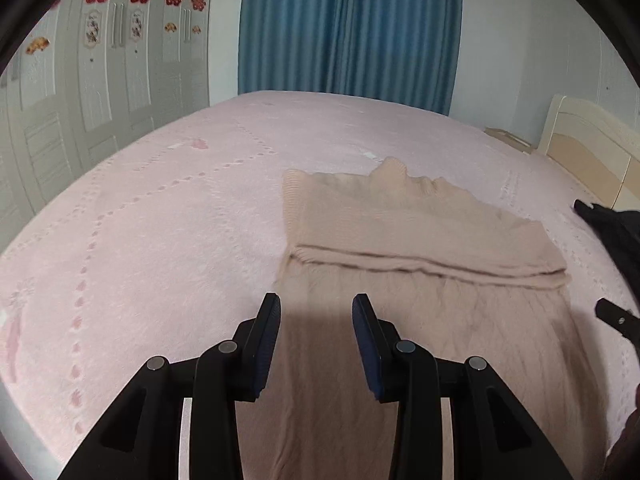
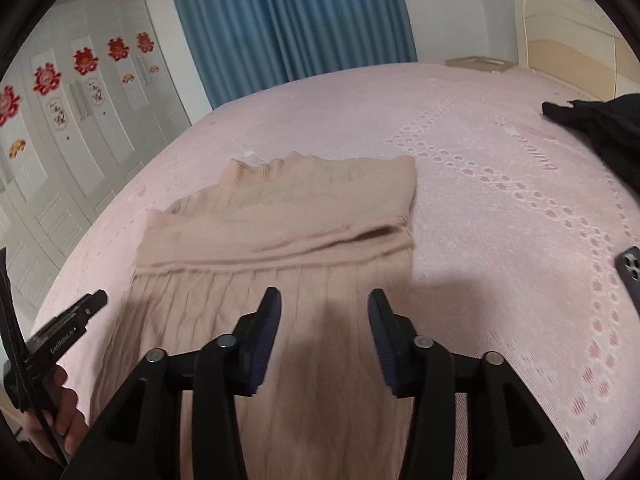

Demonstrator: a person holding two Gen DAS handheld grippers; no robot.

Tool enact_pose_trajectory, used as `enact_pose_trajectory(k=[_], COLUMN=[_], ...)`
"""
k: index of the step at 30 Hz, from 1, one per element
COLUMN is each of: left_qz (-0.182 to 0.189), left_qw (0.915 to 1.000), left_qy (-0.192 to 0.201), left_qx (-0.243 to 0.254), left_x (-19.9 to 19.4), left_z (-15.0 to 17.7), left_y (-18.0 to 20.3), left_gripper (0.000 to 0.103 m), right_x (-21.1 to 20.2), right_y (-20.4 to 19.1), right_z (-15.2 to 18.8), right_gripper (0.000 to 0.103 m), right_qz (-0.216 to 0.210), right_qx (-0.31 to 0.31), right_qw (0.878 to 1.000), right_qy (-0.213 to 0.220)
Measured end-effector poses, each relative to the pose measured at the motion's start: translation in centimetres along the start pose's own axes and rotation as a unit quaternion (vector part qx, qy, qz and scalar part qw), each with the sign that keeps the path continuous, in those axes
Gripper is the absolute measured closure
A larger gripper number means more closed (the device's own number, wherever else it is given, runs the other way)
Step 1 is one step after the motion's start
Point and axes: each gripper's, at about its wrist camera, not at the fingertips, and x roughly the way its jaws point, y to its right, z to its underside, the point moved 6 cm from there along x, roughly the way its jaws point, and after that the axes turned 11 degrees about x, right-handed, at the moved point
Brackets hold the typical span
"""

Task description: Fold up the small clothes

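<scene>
A beige knitted sweater (image 1: 400,232) lies flat on the pink bed, its sleeves folded across the chest, collar at the far end. It also shows in the right wrist view (image 2: 280,216). My left gripper (image 1: 316,308) is open and empty, hovering over the sweater's near left part. My right gripper (image 2: 324,304) is open and empty over the sweater's near right part. The right gripper's tip shows at the right edge of the left wrist view (image 1: 612,314). The left gripper, held in a hand, shows at the left of the right wrist view (image 2: 76,316).
The pink bedspread (image 1: 160,220) covers a wide bed. A black garment (image 2: 600,128) lies at the right, with a phone (image 2: 630,268) near the right edge. A white wardrobe (image 1: 100,92), blue curtain (image 1: 348,28) and cream headboard (image 1: 592,152) stand beyond the bed.
</scene>
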Motion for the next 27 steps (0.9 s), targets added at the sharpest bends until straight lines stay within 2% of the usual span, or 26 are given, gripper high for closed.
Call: enact_pose_trajectory(k=[4,11,13,15,19,22,27], left_qz=[-0.007,0.044,0.055,0.061,0.061,0.062,0.063], left_qw=[0.9999,0.9966,0.9950,0.9941,0.9942,0.9942,0.9939], left_qy=[0.010,-0.003,-0.011,-0.018,-0.027,-0.029,-0.030], left_qx=[0.000,-0.069,-0.082,-0.088,-0.085,-0.083,-0.086], left_x=[-3.0,-5.8,-6.2,-6.4,-6.9,-7.3,-7.6], left_z=[1.5,4.5,5.2,5.8,6.5,6.9,7.2], left_y=[-0.9,-3.2,-3.4,-3.3,-2.9,-2.8,-2.9], left_gripper=[0.068,0.067,0.060,0.058,0.047,0.046,0.044], right_x=[-2.0,-6.2,-6.7,-7.3,-7.7,-7.3,-7.6], right_y=[1.1,2.1,2.0,1.7,1.0,0.6,0.2], right_z=[2.6,5.1,5.8,6.5,7.1,7.5,7.4], right_gripper=[0.056,0.054,0.054,0.052,0.046,0.046,0.046], right_qz=[0.020,0.008,0.000,-0.016,-0.025,-0.035,-0.046], right_qx=[-0.006,0.004,0.006,0.004,-0.008,-0.011,-0.017], right_qw=[1.000,1.000,1.000,1.000,1.000,0.999,0.999], right_qy=[-0.013,0.004,-0.003,-0.009,-0.012,-0.029,-0.019])
